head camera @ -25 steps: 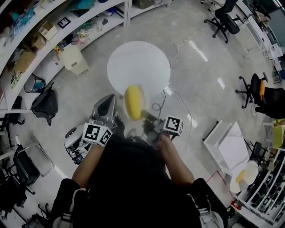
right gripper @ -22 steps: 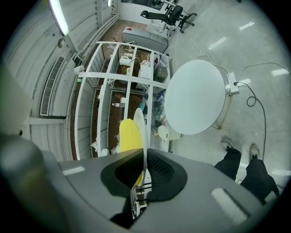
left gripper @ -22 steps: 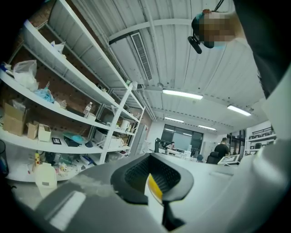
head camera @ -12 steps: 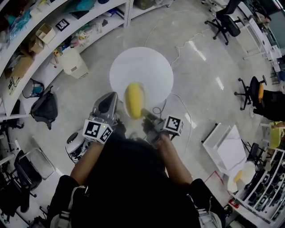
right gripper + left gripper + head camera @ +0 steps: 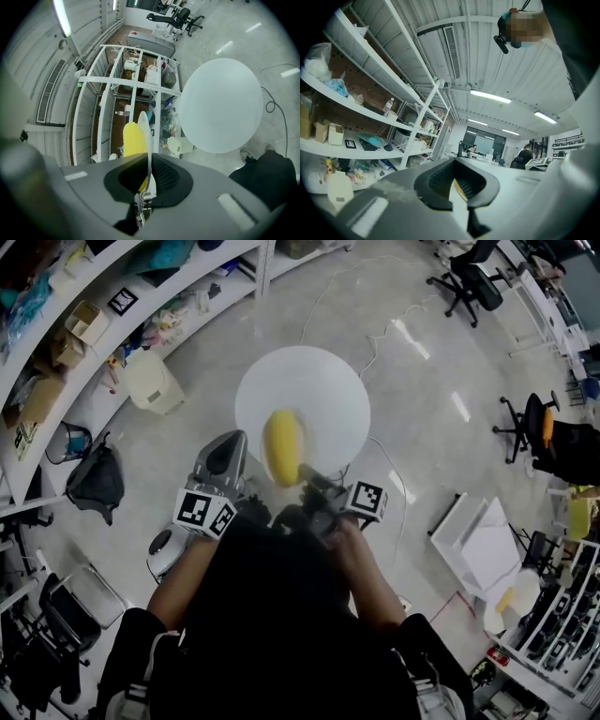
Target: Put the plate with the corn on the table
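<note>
A white plate (image 5: pixel 145 132) carrying yellow corn (image 5: pixel 281 448) is held edge-on in my right gripper (image 5: pixel 143 161), which is shut on the plate's rim. In the head view the corn hangs over the near edge of the round white table (image 5: pixel 319 390); the right gripper (image 5: pixel 314 486) sits just behind it. The table (image 5: pixel 220 105) shows below and to the right in the right gripper view. My left gripper (image 5: pixel 225 457) is held left of the plate, apart from it. In its own view the left gripper (image 5: pixel 453 165) points up at the shelves, jaws together at the tips, nothing in them.
Curved white shelves (image 5: pixel 112 306) full of boxes and clutter run along the left. A beige bin (image 5: pixel 150 381) and a dark bag (image 5: pixel 94 479) stand on the floor by them. A cable (image 5: pixel 384 460) trails past the table. Office chairs (image 5: pixel 469 282) stand at the back right.
The table has drawn nearer in the head view, and the plate with the corn now overlaps its near edge. Both grippers keep their hold and spacing.
</note>
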`<state>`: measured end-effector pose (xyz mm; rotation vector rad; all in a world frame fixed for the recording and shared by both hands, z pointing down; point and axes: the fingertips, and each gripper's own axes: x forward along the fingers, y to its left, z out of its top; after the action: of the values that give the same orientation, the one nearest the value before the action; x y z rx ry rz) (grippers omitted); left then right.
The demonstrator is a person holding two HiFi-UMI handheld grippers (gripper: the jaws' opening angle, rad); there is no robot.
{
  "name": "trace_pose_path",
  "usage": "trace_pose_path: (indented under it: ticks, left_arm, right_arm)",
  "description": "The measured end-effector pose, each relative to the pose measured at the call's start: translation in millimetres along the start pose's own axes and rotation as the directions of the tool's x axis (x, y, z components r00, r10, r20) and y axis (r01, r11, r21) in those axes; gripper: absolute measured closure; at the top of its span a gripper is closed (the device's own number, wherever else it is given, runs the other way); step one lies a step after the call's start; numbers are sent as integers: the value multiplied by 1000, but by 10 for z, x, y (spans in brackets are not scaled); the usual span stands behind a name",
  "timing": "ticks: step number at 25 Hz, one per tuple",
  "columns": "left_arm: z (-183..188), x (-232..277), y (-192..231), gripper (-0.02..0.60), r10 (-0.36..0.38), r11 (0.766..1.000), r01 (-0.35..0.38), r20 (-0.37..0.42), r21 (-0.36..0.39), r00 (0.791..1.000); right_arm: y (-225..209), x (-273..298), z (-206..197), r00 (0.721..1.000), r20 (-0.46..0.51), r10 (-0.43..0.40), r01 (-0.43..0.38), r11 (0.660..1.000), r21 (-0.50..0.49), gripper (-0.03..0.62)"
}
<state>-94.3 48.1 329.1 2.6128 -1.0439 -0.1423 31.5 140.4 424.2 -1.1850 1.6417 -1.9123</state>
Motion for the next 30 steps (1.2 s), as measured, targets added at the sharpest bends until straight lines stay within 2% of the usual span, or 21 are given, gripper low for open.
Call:
trace_pose_path:
  ticks: [8, 16, 30]
  left_arm:
    - [82, 101, 184, 580, 22, 1000, -22, 12, -2, 1000]
    - [77, 266, 255, 580, 69, 998, -69, 23, -8, 997]
    - [-19, 685, 430, 580, 142, 990, -142, 22, -13, 990]
  right_arm:
    - [71, 193, 160, 1000, -12, 7, -7, 1000, 4, 565]
    - [79, 330, 367, 998, -65, 18, -18, 1000, -6, 565]
    - [-57, 597, 835, 989, -145, -11, 6, 999, -35, 565]
